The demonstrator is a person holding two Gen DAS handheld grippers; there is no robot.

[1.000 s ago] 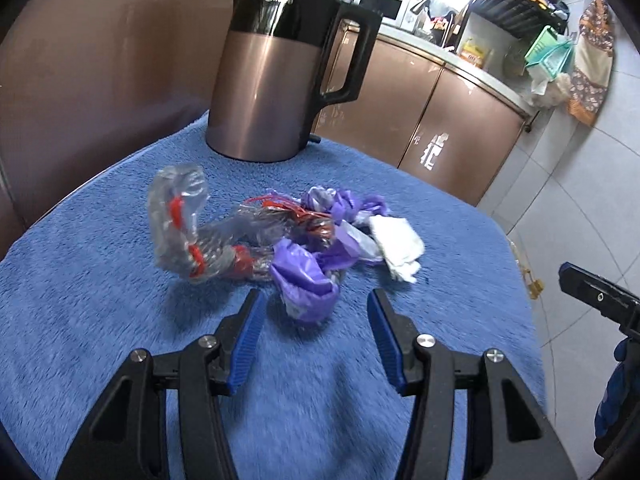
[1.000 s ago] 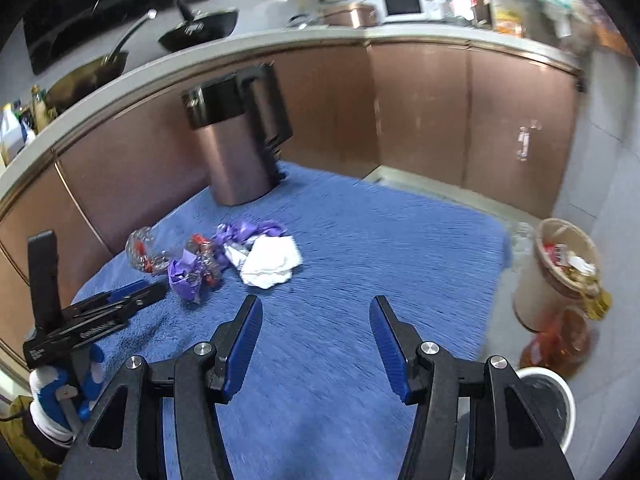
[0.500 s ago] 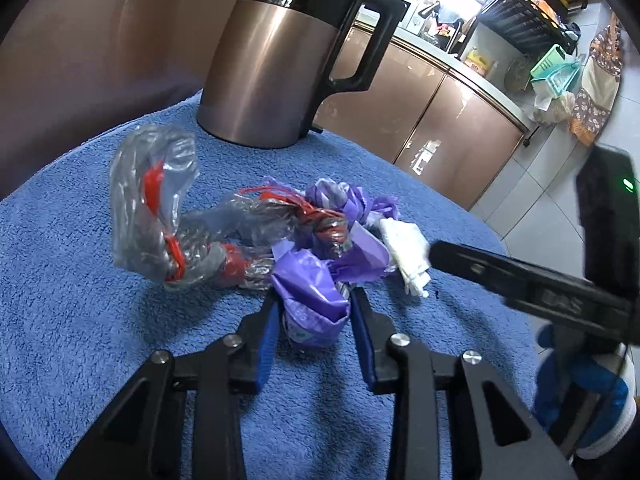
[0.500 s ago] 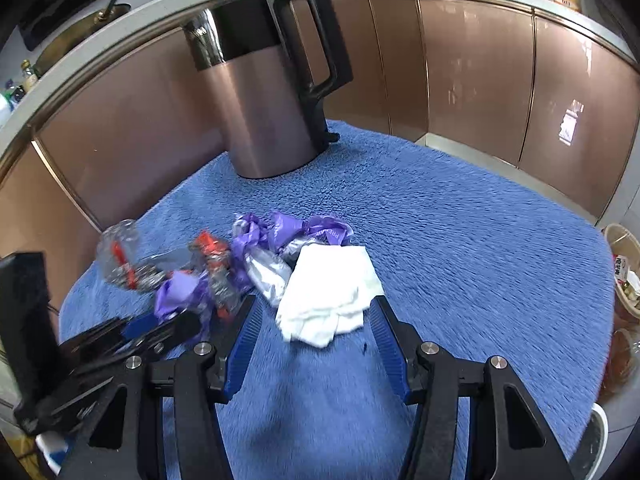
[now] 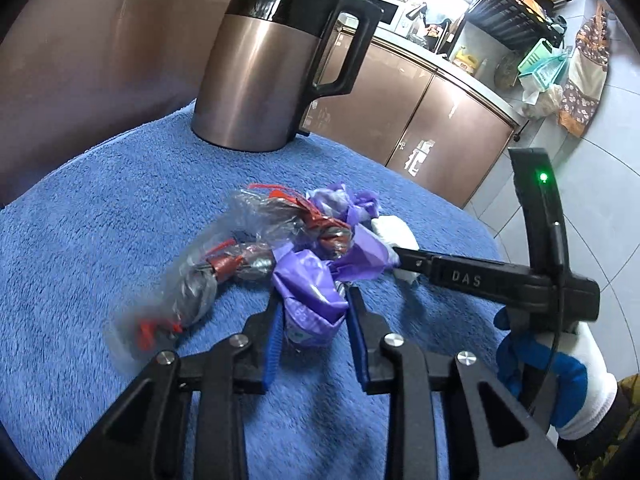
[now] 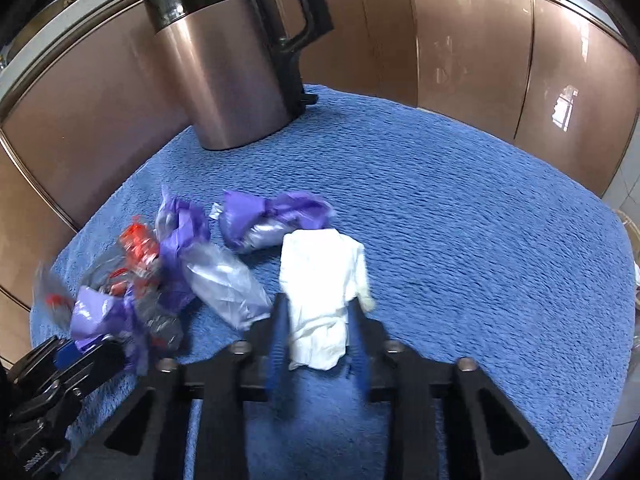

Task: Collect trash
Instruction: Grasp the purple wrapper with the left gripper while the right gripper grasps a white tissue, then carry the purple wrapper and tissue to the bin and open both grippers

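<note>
Currently, left wrist view: my left hand-held gripper is clamped on a crumpled purple plastic bag, jaws having just been closing around it. A clear wrapper with red print trails from the same tangle, glossy and creased. Everything sits on the fuzzy blue towel covering the desk, near a smooth copper-toned kettle.

Right wrist view: my right hand-held gripper has just been closing and now pinches a soft, folded white tissue. More purple wrappers lie loose beside it. Judgement: both grasps made, nothing binned yet; several scraps remain.
</note>
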